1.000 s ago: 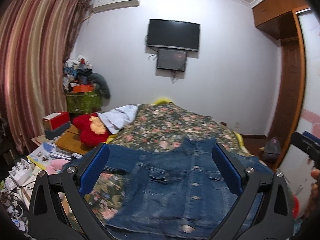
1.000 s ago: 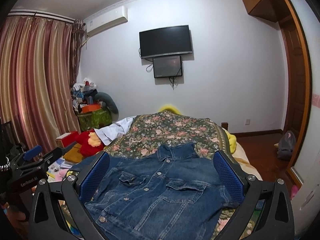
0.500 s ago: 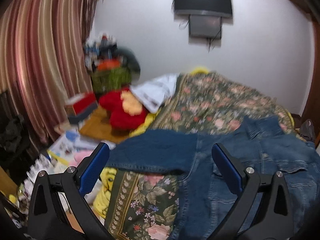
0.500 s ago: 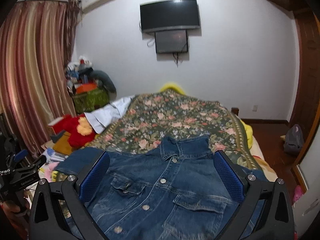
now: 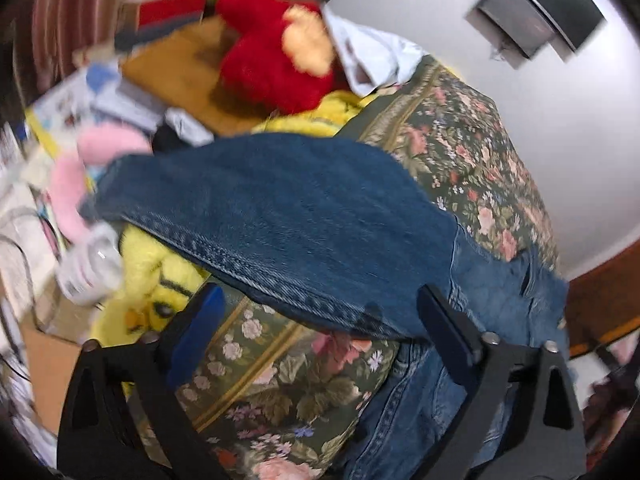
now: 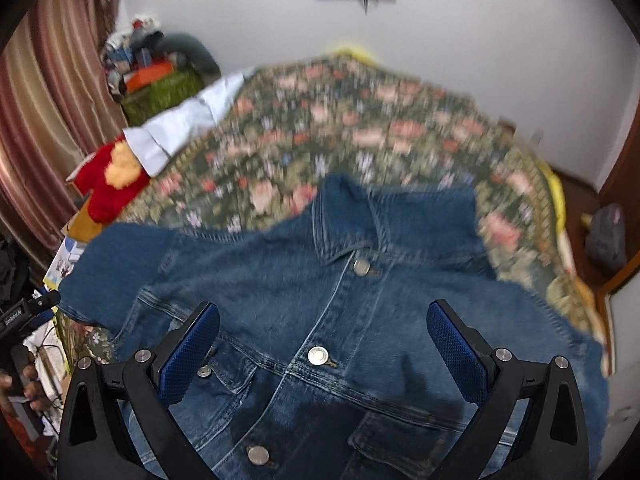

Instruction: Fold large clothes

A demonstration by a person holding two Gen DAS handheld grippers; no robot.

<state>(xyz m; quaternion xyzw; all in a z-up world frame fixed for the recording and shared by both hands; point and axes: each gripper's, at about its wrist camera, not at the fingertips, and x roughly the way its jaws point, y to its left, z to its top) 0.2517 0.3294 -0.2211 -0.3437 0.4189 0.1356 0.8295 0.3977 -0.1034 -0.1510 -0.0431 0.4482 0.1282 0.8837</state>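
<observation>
A blue denim jacket lies face up and buttoned on the floral bedspread, collar toward the far wall. Its left sleeve stretches out over the bed's left edge. My left gripper points down at that sleeve near the armpit. Its jaws are closing, with the sleeve's lower seam between the tips and the pads apart from the cloth. My right gripper hangs open over the jacket's chest, a button between its fingers, touching nothing.
Beside the bed's left edge are a red plush toy, a yellow plush, a pink toy, and papers. A white shirt lies at the bedspread's far left corner. A dark bag sits on the floor at right.
Both grippers have dropped toward the bed and tilted down. The left one swung left over the sleeve and rolled; the right one moved in close over the jacket's front.
</observation>
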